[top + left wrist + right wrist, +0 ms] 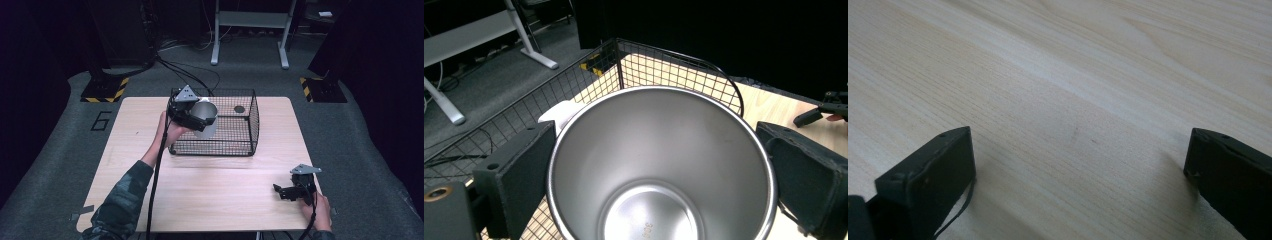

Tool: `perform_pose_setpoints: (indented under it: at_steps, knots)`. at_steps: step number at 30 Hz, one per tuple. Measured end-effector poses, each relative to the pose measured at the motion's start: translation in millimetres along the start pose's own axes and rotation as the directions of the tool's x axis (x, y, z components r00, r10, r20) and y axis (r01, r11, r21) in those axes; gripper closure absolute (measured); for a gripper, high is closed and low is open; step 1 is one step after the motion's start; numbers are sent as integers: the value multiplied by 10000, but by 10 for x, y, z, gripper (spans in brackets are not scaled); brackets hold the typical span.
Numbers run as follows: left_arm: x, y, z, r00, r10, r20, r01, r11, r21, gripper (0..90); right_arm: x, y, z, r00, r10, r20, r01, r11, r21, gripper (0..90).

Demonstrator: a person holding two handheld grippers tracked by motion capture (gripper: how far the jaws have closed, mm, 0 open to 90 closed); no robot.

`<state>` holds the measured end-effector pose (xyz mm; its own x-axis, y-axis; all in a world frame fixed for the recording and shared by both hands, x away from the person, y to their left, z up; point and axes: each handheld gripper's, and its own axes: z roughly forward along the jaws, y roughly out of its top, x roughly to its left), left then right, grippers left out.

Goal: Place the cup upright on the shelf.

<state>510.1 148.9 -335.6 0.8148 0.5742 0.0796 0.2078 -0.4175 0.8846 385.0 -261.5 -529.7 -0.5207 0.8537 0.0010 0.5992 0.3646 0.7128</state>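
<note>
Steel cup (659, 165) pinched in left tongs (192, 116) over wire basket (235, 145); right tongs (290, 191) spread; floor marked "6" (101, 120).

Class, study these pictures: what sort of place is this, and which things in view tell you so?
Probably a lab or studio set up for recording demonstrations: dark curtains ring a lone wooden table, hazard-striped stand bases sit on grey carpet, and a person works handheld grippers, the left gripper holding a steel cup.

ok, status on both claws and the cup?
Left claw shut on steel cup, at wire basket. Right claw open, empty, low over table. Nothing blocking.
</note>
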Motion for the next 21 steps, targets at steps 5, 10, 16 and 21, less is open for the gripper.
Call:
perform_pose_setpoints:
  at_steps: [5,10,16,21]
  knots:
    - [26,37,85,10000,-9,-14,9,10000,49,65,5,1,2,10000,79,31,-79,10000,-25,0]
    - [82,48,178,9998,-177,55,177,9998,-17,65,4,2,3,10000,75,34,-75,10000,-36,0]
    - [162,21,328,9992,-394,-59,395,9992,116,65,4,2,3,10000,73,35,-73,10000,-39,0]
    - [168,27,443,9994,-312,-140,317,9989,355,65,6,2,4,9999,97,52,-97,9999,-52,0]
